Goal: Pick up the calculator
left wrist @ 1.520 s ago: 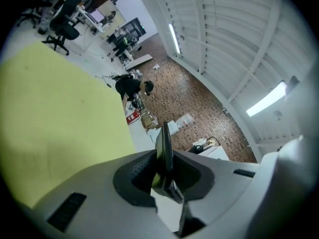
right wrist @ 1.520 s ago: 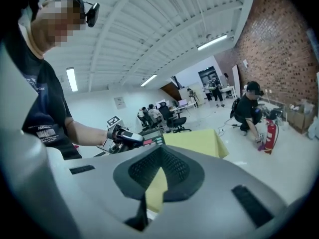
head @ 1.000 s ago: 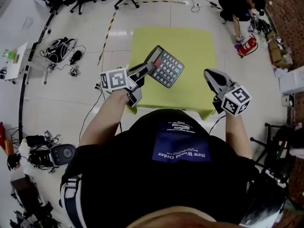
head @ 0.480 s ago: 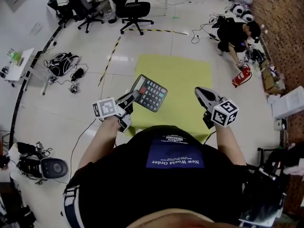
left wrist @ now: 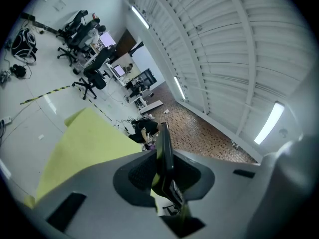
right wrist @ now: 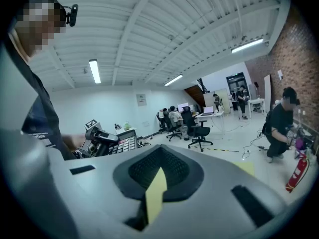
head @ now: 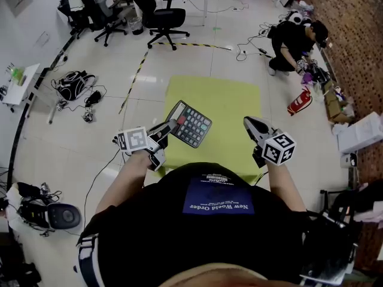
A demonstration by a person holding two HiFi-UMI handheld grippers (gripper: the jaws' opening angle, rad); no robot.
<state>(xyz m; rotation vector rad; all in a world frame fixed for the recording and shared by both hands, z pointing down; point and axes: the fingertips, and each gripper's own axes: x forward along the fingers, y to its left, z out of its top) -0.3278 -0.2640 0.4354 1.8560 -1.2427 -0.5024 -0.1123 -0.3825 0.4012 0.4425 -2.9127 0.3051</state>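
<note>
The dark calculator (head: 190, 124) with grey keys hangs tilted in the air over the near left part of the yellow table (head: 230, 97). My left gripper (head: 169, 128) is shut on its near left edge. In the left gripper view the calculator (left wrist: 165, 153) stands edge-on, pinched between the two pads of that gripper (left wrist: 164, 179). My right gripper (head: 251, 124) hovers over the table's near right corner, apart from the calculator, jaws together with nothing in them. From the right gripper (right wrist: 156, 184) view I see the calculator (right wrist: 125, 141) held off to the left.
A person (head: 295, 39) crouches on the floor at the back right beside a red fire extinguisher (head: 297, 102). Office chairs (head: 163, 12) stand behind the table. Bags and cables (head: 73, 84) lie on the floor to the left, and a white box (head: 359, 133) sits at the right.
My left gripper has carried the calculator nearer to the person and slightly left, still gripped the same way. The right gripper drew back a little too. The head view now looks farther ahead.
</note>
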